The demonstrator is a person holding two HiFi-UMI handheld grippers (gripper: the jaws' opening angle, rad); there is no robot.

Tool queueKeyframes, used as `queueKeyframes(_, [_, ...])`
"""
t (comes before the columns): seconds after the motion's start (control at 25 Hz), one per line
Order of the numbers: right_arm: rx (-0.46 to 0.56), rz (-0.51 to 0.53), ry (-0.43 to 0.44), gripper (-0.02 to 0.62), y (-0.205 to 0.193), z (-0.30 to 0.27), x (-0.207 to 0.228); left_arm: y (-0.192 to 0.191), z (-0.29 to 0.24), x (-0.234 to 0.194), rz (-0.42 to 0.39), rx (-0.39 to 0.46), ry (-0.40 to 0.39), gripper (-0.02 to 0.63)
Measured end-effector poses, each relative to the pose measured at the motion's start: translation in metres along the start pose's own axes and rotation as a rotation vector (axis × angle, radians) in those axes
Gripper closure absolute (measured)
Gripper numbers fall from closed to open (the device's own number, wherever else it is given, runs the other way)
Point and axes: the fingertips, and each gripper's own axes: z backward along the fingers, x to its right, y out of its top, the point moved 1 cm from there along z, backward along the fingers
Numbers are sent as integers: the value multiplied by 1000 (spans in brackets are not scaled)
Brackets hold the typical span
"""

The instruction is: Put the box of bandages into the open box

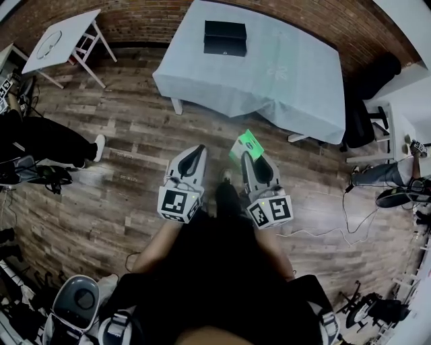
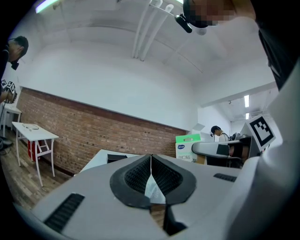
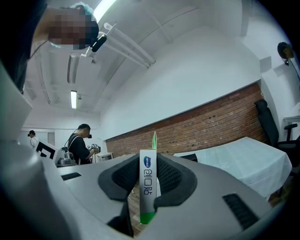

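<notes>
- Your right gripper [image 3: 149, 187] is clamped on the box of bandages [image 3: 148, 185]. Its ribbed black pads [image 3: 172, 176] press both broad faces of the carton.
- The box of bandages is a slim cardboard carton, white with a blue oval logo, dark print and green bands at its ends. It stands upright and edge-on between the jaws, and a thin green flap sticks up from its top.
- In the head view the carton's green face [image 1: 246, 145] shows just past the gripper's tips. It is over the floor [image 1: 135, 141] on the near side of the table [image 1: 296, 81], well short of its edge.
- Your left gripper [image 2: 151, 174] has its jaws together at the tips, with nothing held between the ribbed pads. It points at the same table, level and just left of the right one.
- The table is draped in a smooth pale blue-grey cloth that hangs over its sides.
- A low, matte black box [image 1: 225, 37], rectangular, sits on the table's far left part.
- The floor before the table is dark wood planking with a slight sheen.
- A rough red brick wall [image 1: 141, 17] runs behind the table.
- A small white table [image 1: 64, 34] on thin legs stands well to the left of the draped one, and a black office chair [image 1: 360, 121] sits just beside its right end.
</notes>
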Motion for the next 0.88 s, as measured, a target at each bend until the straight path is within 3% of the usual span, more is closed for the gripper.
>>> queueKeyframes(0.52, [-14, -5, 77, 491, 15, -75, 70, 10, -99, -23, -14, 4, 73, 572])
queueKeyframes(0.88, [-45, -6, 144, 491, 20, -108, 136, 13, -166, -14, -19, 1, 139, 572])
